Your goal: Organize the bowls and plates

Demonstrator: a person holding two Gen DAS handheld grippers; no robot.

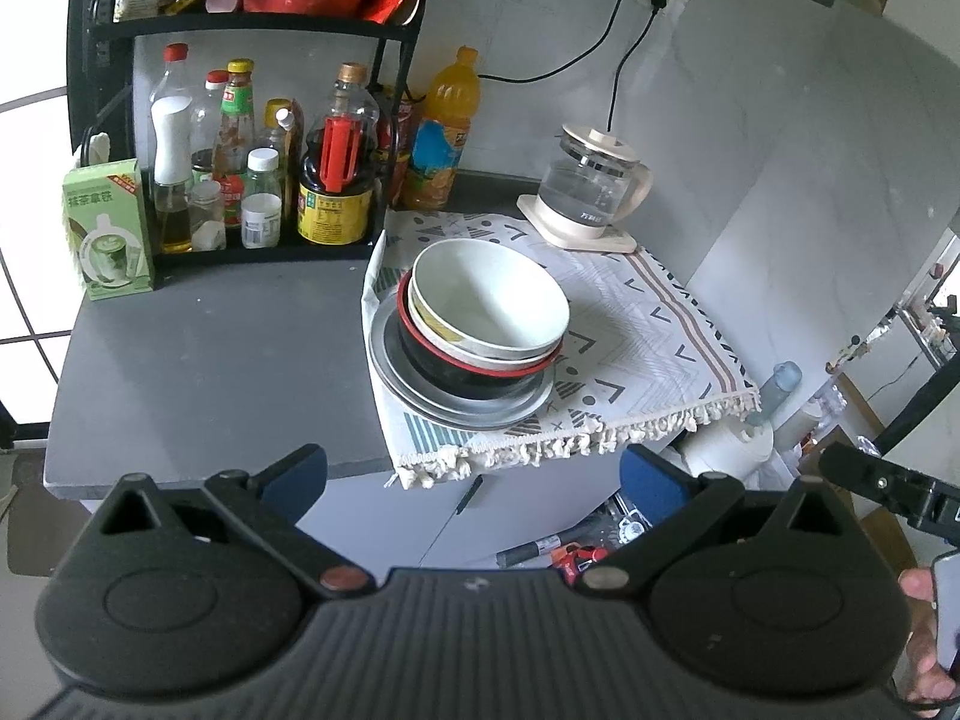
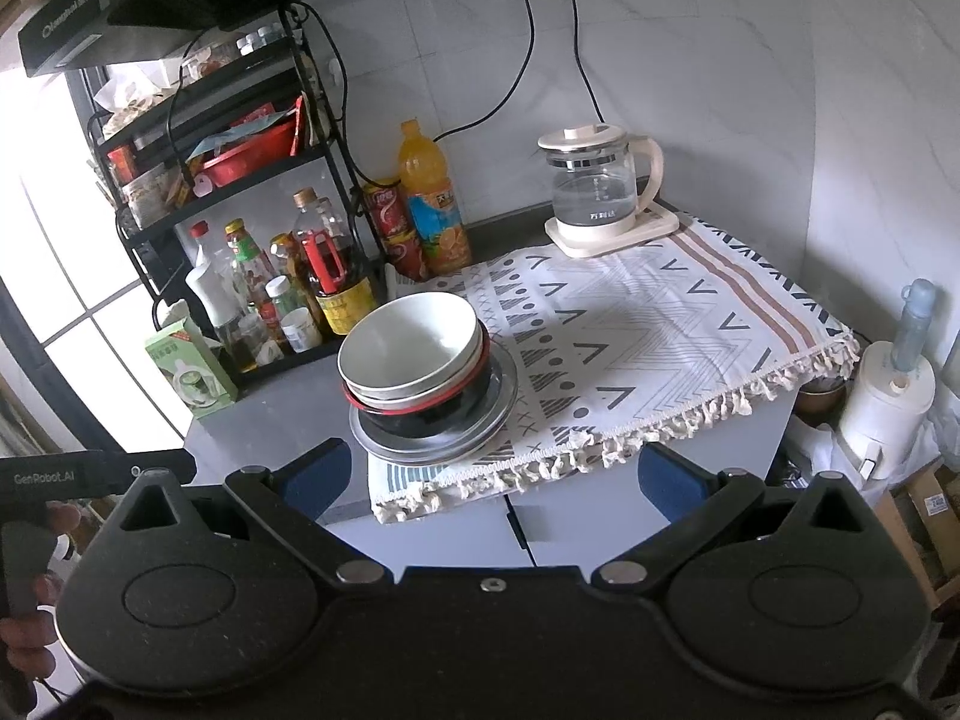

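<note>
Your left gripper has its jaws spread wide with nothing between them, short of the counter's front edge and touching nothing. Your right gripper is spread just as wide and equally empty, also held in front of the counter. In the left wrist view the right tool shows only as a black piece cut off at the frame's right edge, with part of a hand below it. In the right wrist view the left tool's handle and some fingers are clipped at the left edge.

Ahead of both, the stack sits on the left part of the patterned cloth, near its fringed front edge. A white bowl lies on top, tilted, nested over a second pale bowl whose rim alone shows. Under them is a black bowl with a red rim, mostly hidden. All rest on a grey plate; how many plates lie there you cannot tell. Well behind stands a glass kettle, and the bottle rack is to the left.
</note>
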